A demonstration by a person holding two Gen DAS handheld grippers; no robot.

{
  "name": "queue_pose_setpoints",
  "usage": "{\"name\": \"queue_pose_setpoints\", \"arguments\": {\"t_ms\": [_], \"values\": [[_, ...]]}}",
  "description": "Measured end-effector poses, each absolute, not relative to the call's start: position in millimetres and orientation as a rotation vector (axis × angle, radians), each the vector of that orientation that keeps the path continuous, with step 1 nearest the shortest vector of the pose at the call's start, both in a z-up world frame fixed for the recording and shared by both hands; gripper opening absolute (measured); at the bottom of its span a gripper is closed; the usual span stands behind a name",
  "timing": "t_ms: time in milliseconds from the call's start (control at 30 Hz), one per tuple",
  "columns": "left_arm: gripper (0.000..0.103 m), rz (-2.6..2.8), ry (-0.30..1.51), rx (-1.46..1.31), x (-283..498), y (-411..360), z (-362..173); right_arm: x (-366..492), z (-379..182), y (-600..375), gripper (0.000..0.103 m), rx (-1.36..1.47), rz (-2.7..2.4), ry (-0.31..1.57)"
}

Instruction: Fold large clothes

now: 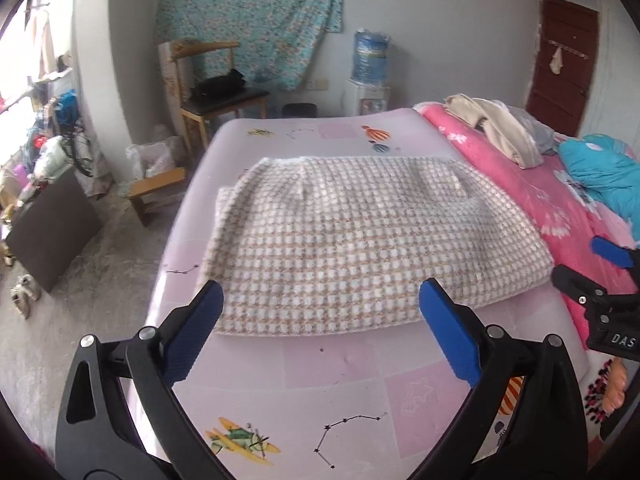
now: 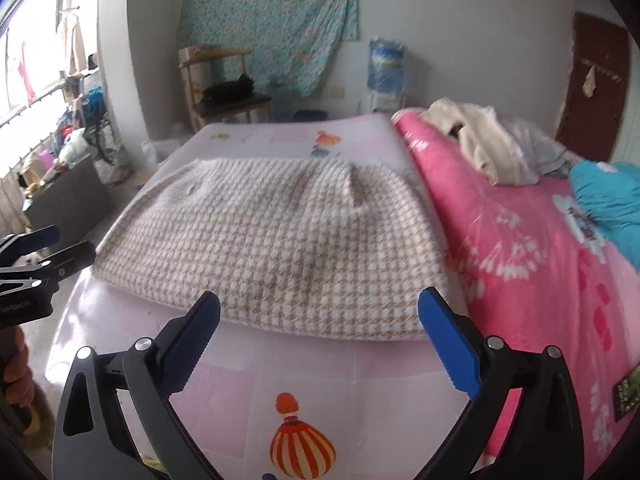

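Observation:
A beige-and-white checked garment [image 1: 360,240] lies folded into a broad flat rectangle on the bed's pale pink printed sheet [image 1: 340,372]. My left gripper [image 1: 320,284] hovers open just short of the garment's near edge, with nothing between its blue pads. The right gripper [image 2: 320,296] is likewise open over the near edge of the same garment [image 2: 280,240], holding nothing. Each gripper shows in the other's view: the right one [image 1: 580,258] at the garment's right side, the left one [image 2: 74,242] at its left side.
A pink floral blanket [image 2: 520,248] covers the bed's right half, with a heap of cream and grey clothes [image 2: 492,148] and a teal quilt [image 2: 608,196] on it. Beyond the bed stand a wooden chair [image 1: 212,96] and a water dispenser [image 1: 370,76]; a low stool [image 1: 156,192] and clutter sit on the floor to the left.

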State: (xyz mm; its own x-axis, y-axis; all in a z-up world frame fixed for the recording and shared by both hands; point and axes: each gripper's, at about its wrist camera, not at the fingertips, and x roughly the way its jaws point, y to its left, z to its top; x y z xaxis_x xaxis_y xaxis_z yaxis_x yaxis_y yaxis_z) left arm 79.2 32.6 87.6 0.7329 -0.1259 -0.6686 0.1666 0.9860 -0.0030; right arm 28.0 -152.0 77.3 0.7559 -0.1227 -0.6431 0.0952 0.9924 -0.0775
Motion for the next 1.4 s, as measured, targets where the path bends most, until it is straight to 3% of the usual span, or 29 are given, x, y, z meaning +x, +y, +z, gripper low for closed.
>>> {"name": "queue_pose_setpoints", "arguments": {"t_ms": [267, 967, 1400], "values": [[0.095, -0.045, 0.716, 0.129, 70, 22, 93, 21, 76, -146, 0.097, -0.007, -0.140, 0.711], [0.095, 0.025, 0.931, 0.057, 100, 15, 55, 46, 47, -145, 0.097, 0.032, -0.177, 0.861], [0.095, -0.019, 0.973, 0.050, 103, 8, 44, 49, 44, -145, 0.097, 0.025, -0.193, 0.884]]}}
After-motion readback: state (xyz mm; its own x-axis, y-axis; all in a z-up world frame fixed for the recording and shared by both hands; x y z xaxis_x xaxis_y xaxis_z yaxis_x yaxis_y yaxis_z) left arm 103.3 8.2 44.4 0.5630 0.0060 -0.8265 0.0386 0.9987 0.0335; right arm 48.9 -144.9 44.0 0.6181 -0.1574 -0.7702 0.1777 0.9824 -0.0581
